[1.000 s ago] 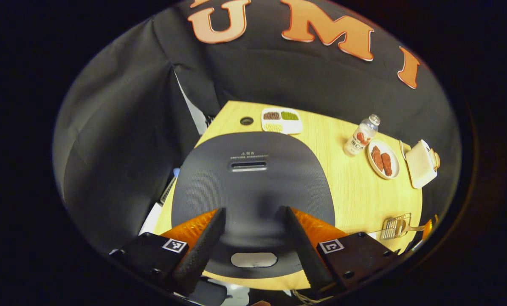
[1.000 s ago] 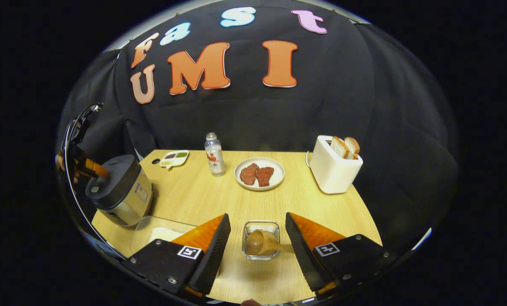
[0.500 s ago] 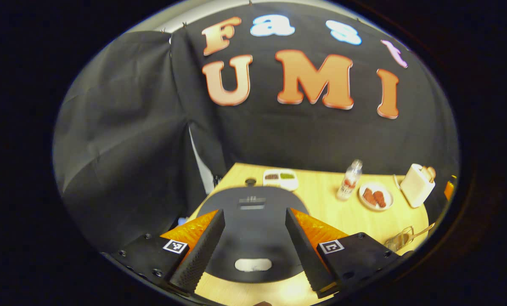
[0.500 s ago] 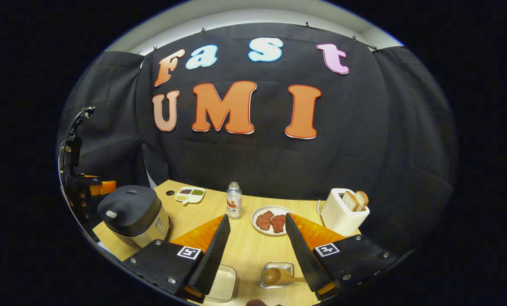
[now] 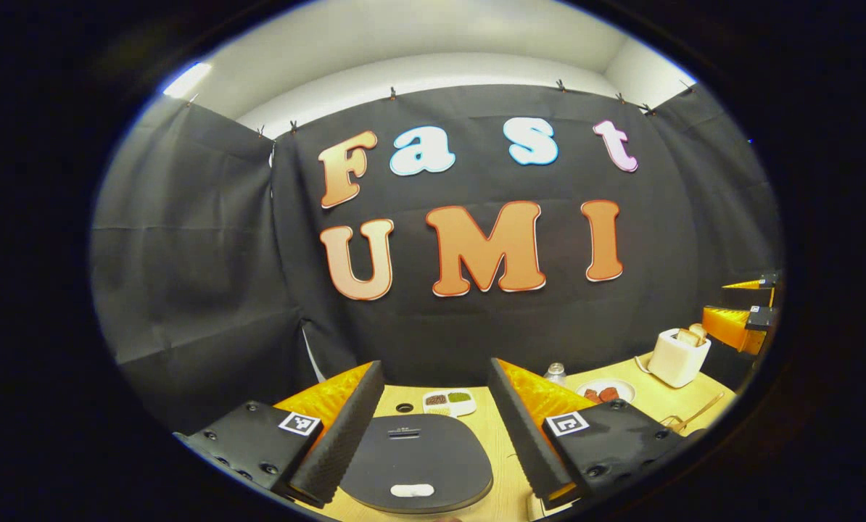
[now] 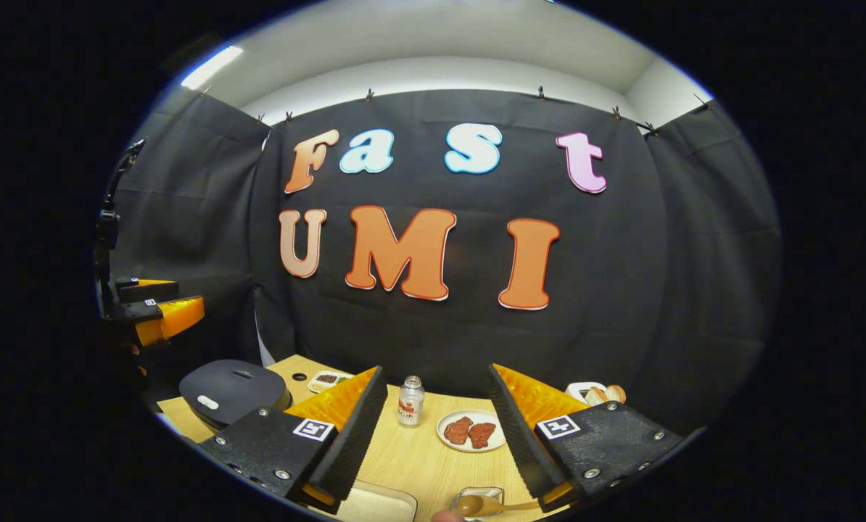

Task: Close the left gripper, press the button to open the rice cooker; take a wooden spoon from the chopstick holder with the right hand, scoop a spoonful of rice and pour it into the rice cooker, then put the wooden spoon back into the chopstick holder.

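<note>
Above the closed dark-lidded rice cooker (image 5: 413,460), we hold both grippers' fingers spread; its pale oval button (image 5: 412,490) likely needs firm, centred pressing.

On the table stand one rice cooker (image 6: 231,391), one toaster (image 5: 678,357) with two bread slices (image 6: 604,394), one bottle (image 6: 410,401), one plate (image 6: 471,440) bearing two meat pieces (image 6: 471,431), one divided tray (image 5: 449,402) and one wooden spoon (image 6: 480,504).
</note>
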Demonstrator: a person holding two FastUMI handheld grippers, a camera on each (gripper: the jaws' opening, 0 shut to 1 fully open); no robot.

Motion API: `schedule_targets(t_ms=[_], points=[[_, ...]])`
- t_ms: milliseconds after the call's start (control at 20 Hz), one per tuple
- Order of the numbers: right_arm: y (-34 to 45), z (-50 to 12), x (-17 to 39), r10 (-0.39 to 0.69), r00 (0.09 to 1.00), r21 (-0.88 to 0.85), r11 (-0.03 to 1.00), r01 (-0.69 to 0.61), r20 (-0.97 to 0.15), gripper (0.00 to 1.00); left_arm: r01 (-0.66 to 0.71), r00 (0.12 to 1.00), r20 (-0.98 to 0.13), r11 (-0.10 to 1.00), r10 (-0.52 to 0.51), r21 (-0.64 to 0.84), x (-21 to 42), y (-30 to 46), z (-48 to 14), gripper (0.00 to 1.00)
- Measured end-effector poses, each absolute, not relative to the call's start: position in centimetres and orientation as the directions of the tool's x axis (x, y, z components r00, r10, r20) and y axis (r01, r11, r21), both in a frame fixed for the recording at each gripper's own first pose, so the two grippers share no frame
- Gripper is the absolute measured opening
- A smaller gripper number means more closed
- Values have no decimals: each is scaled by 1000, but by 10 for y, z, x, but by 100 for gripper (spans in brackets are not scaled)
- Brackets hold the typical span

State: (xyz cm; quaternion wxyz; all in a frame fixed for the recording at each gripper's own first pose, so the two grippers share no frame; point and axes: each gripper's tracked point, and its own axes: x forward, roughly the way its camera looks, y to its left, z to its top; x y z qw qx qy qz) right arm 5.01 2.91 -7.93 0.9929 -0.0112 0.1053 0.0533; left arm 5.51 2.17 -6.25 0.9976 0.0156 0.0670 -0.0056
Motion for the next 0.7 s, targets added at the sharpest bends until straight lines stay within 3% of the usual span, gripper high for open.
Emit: schedule_targets(t_ms=[700], points=[[29, -57, 50, 114, 983, -2, 993, -115, -147, 88, 36, 999, -13, 999, -36, 39, 50, 10, -27, 99]])
